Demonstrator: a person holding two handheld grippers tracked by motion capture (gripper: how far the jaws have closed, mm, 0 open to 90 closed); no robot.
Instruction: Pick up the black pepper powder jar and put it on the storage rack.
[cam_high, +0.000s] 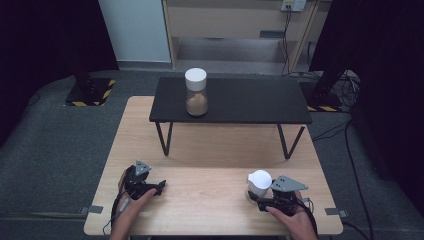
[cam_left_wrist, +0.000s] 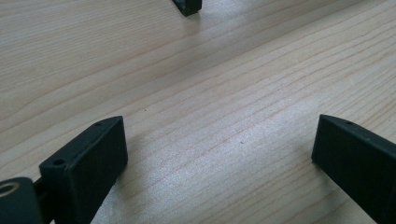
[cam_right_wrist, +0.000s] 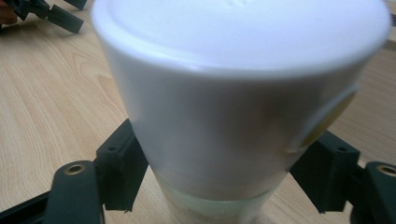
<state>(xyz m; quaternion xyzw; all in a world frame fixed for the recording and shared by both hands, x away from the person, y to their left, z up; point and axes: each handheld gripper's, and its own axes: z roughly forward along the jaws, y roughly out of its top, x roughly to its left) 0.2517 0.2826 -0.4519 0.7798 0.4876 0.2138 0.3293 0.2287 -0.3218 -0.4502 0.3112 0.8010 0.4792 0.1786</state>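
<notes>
Plastic and glass make up the white-capped jar that our right gripper clasps just under the cap at the near right of the wooden table. We judge it light, rigid and smooth, so we keep the jaws snug there. Our left gripper rests on bare wood, jaws wide apart and empty.

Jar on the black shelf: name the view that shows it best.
High view: the jar stands whole on the shelf, white lid, brown contents. The gripper views show other things: bare table, and a different white-lidded jar.
</notes>
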